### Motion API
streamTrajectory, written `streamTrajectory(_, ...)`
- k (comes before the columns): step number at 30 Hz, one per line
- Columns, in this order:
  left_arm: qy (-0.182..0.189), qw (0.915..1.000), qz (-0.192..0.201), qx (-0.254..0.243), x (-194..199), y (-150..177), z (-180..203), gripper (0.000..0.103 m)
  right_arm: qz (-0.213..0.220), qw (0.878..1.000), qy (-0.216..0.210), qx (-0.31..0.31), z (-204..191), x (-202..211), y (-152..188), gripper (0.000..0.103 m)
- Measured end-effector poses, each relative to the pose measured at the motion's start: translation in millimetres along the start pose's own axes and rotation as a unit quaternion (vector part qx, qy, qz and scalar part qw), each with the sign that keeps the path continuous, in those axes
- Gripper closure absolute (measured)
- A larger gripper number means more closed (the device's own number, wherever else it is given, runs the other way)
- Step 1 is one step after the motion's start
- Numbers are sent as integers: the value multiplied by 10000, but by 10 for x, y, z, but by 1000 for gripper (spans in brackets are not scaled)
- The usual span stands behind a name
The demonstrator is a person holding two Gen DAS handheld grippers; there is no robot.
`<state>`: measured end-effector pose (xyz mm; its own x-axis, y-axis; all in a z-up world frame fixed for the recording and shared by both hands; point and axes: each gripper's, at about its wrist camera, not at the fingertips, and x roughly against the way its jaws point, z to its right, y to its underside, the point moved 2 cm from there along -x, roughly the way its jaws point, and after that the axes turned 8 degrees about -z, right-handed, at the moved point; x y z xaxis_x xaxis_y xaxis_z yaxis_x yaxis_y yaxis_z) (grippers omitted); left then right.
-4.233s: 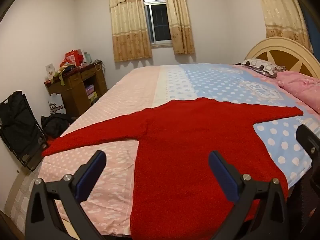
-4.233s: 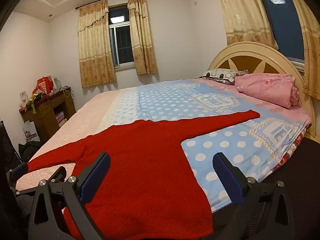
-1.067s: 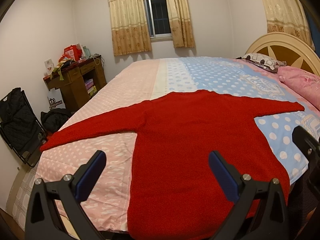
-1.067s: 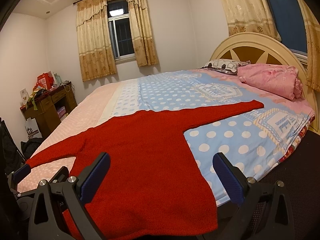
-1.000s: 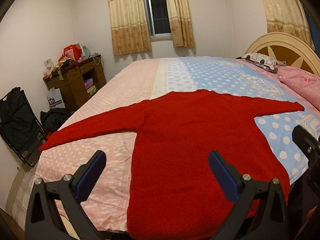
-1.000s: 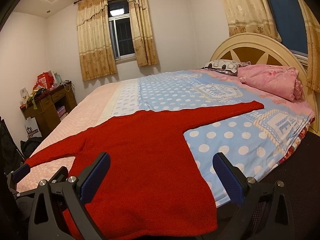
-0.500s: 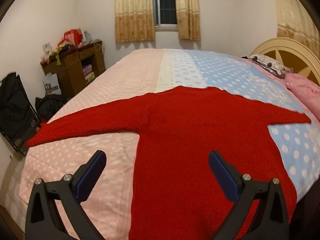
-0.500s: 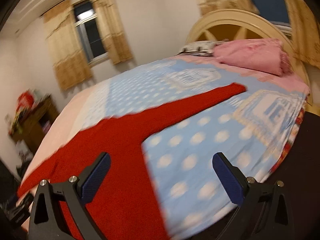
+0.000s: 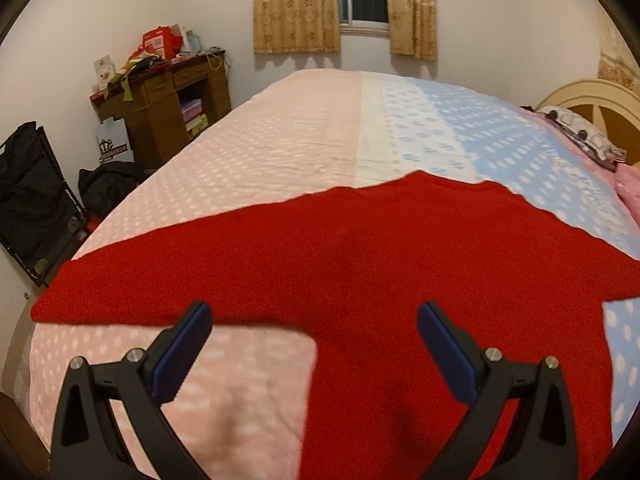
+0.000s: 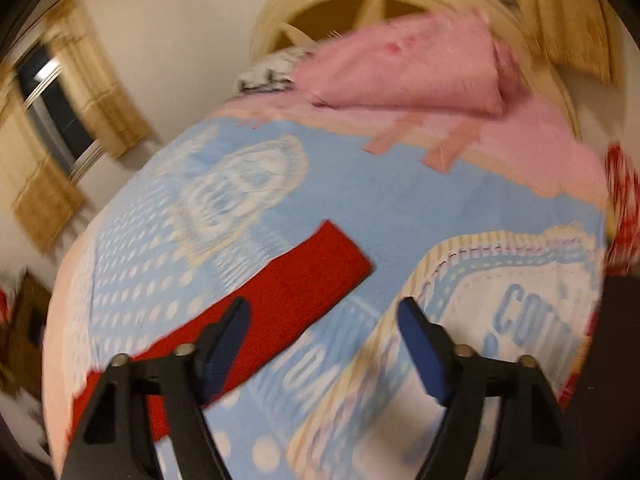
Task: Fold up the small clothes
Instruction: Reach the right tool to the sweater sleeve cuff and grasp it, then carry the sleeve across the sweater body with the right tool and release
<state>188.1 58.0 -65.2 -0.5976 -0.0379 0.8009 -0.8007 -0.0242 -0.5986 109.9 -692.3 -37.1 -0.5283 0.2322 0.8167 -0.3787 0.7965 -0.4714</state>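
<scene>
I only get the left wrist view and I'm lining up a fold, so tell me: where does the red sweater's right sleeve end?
Observer: The sleeve cuff lies flat on the blue sheet, well short of the pink pillow.
Operator: Is the right gripper holding it?
Observer: No. The right gripper hovers just short of the cuff with its jaws closing, and nothing is pinched between them.

1. The red sweater (image 9: 360, 264) runs off the left wrist view's lower edge, its hem unseen; its right cuff is cut by the frame's rim.
2. In the blurred right wrist view, the sweater's body is out of frame.
3. Print on the bedsheet (image 10: 520, 312) beside the sweater's sleeve is smeared, unreadable.
</scene>
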Motion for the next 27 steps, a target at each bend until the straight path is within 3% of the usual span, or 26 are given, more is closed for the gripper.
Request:
streamTrajectory(7,7,9986,-219,489,-309,-65,-262,0,-626,9964,569,110,-112,-681,-125,36)
streamTrajectory(9,-40,9984,-251,504,-379,-31,-299,0,-604,9933,932,305,-161,-784,-135,49)
streamTrajectory(11,-99,9984,-280,482,-436,12,-326,0,-557,9879,1297,649,-216,-841,-155,71)
streamTrajectory(12,-107,9983,-307,478,-477,16,-316,0,-552,9869,1340,706,-213,-853,-164,76)
streamTrajectory(14,-135,9982,-380,453,-552,67,-329,0,-527,9886,1226,699,-180,-847,-193,88)
streamTrajectory(16,-207,9989,-261,342,-545,96,-301,0,-470,9918,990,651,-154,-780,-204,94)
streamTrajectory(22,-73,9997,-133,212,-546,103,-262,0,-126,9935,787,810,-462,-425,-170,94)
streamTrajectory(27,177,9992,-28,345,-530,118,-321,0,-14,9894,96,1446,-1267,8,105,95)
